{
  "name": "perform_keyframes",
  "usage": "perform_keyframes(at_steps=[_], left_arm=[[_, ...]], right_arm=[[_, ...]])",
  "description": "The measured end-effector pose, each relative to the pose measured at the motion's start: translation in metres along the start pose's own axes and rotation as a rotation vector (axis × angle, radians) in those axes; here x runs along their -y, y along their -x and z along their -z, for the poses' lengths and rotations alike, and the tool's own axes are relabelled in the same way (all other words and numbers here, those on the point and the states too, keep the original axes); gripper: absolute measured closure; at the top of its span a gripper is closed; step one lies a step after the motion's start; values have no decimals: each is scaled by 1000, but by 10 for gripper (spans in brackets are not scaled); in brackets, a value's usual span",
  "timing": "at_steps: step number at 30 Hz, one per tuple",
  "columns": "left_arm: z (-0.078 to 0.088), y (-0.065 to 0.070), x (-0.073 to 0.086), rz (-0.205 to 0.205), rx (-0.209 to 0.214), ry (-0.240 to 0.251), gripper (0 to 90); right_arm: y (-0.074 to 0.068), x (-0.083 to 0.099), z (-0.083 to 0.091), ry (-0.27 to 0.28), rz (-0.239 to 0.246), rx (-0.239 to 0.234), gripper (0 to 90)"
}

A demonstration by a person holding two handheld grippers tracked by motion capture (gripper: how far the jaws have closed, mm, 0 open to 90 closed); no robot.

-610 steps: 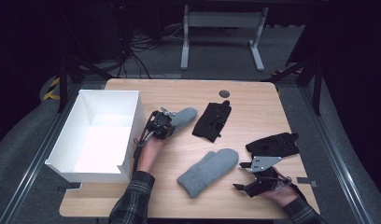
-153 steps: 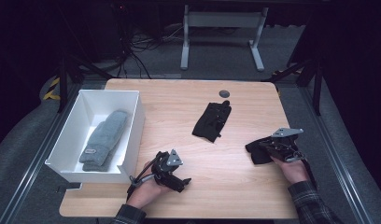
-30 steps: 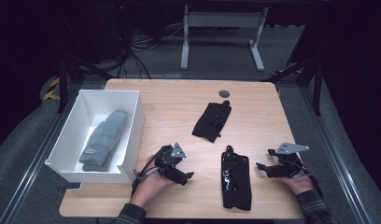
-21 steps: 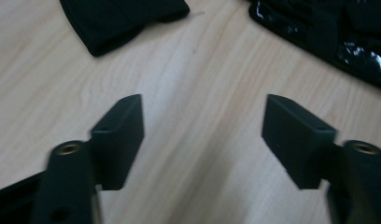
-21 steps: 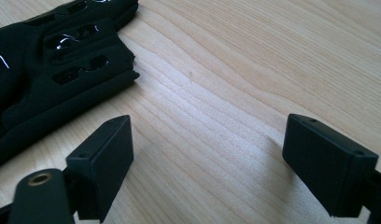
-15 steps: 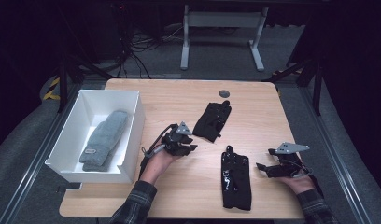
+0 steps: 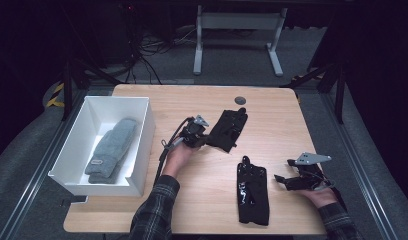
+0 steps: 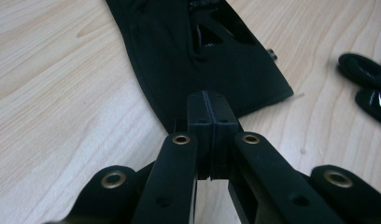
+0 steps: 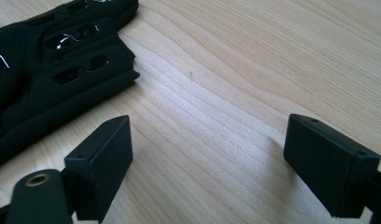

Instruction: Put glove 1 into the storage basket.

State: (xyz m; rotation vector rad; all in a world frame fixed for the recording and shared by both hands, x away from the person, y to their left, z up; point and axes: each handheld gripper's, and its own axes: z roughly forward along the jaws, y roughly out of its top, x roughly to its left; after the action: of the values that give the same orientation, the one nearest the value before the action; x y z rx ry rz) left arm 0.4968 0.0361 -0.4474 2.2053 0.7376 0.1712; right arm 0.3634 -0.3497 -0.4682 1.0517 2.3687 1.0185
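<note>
Gripping the cuff edge of the far black glove (image 7: 227,129) with your left gripper (image 7: 198,131), you have just been closing the jaws; in the left gripper view they stand fully together on the glove's near hem (image 8: 179,122), with the fabric caught between the pads as far as the frame lets you judge. The bite is shallow — only the rim of the cloth lies under the tips, so a quick lift may let it slip out and drop back on the table (image 7: 272,115). The glove lies near the table's middle, just right of the white box (image 7: 142,145), where the grey mittens (image 7: 111,148) already lie. If you carry it low, the trailing fingers could drag on the box wall and pull the hem free. Your right gripper (image 7: 287,179) rests at the right edge with its jaws wide apart and nothing between them — the second black glove (image 7: 252,190) lies just beside it, apart from the pads. A careless sweep there could push it off the front edge.
</note>
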Motion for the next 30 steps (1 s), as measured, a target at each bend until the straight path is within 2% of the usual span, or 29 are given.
perform_keyframes(at_steps=[2,3,10,19,23,30], left_arm=[[-2,-1,0,-1,1,-9,900],[-6,-2,0,1,2,-29,900],[-12,-2,4,6,8,-60,900],[0,8,14,8,34,-94,900],[8,18,22,9,58,-108,900],[21,33,33,14,59,-151,900]], right_arm=[[0,0,0,0,0,0,161],[0,0,0,0,0,1,162],[0,0,0,0,1,1,162],[0,0,0,-1,-1,0,160],[0,0,0,-1,-2,1,159],[0,0,0,-1,-2,1,159]])
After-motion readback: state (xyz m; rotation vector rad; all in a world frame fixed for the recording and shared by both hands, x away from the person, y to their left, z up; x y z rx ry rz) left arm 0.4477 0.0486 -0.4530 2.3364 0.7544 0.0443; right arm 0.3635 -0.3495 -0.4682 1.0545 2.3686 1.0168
